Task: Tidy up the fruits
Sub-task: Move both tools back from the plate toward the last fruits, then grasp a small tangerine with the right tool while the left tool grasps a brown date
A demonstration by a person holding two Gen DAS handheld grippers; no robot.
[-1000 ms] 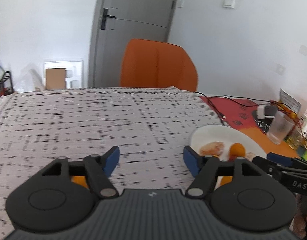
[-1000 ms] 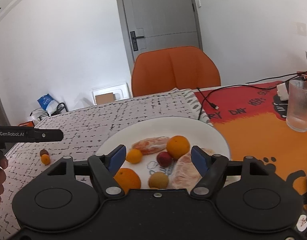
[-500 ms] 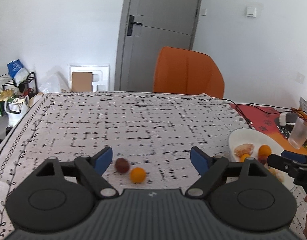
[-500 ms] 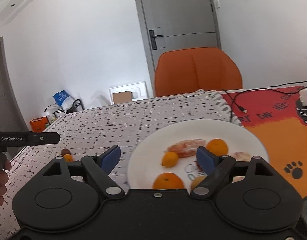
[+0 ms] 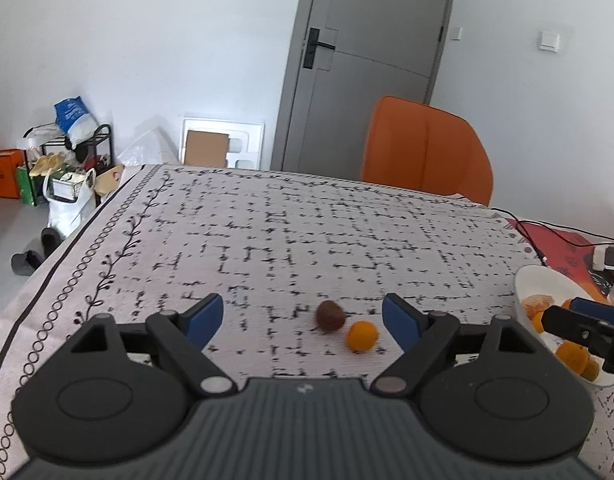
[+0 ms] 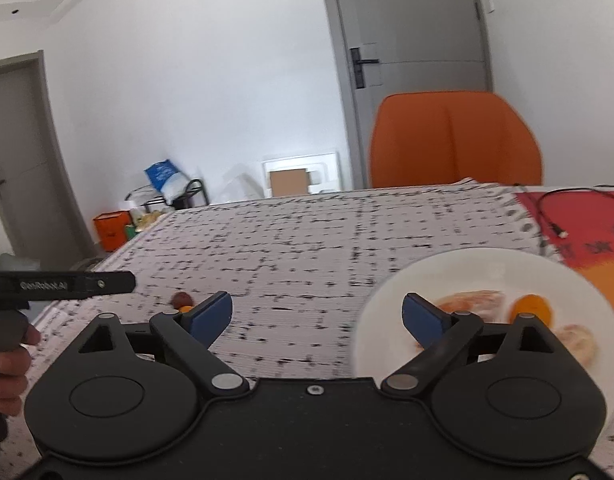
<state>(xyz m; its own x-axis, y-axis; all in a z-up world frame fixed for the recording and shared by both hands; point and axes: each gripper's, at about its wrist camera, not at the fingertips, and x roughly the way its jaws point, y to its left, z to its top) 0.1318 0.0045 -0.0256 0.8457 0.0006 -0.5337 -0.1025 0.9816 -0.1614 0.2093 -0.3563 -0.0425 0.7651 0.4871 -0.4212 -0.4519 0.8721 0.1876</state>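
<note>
A small brown fruit and a small orange fruit lie side by side on the patterned tablecloth, between the fingers of my open, empty left gripper and just beyond them. A white plate with oranges and peeled pieces sits at the right. In the right wrist view the plate lies right of my open, empty right gripper. The brown fruit shows at the left, near the left gripper's body. The right gripper also shows over the plate in the left wrist view.
An orange chair stands at the table's far side before a grey door. A red-orange mat with a black cable lies right of the plate. The table's left edge drops to a floor with bags and boxes.
Both grippers have pulled back and turned left. The loose brown and orange fruits have come into view between the left fingers. The plate has slid to the right in both views.
</note>
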